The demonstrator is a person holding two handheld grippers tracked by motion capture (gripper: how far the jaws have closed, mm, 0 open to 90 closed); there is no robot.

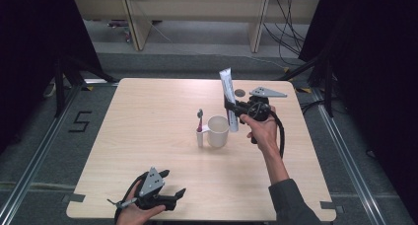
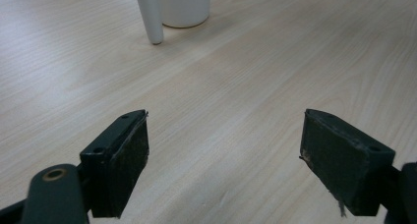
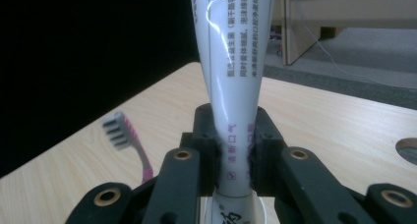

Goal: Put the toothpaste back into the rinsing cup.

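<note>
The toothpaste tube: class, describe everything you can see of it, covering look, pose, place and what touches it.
The toothpaste tube is white and glossy, plastic by its look, with small printed lines of text and some pink characters lower down. It widens to a flat crimped end at the top and narrows downward. It stands nearly upright, cap end down, clamped across its lower part between the jaws of the right gripper, just right of the white cup near the table's middle. Whether its lower end touches anything cannot be told.

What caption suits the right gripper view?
Right gripper clamps an upright white toothpaste tube; a pink toothbrush stands behind.
</note>
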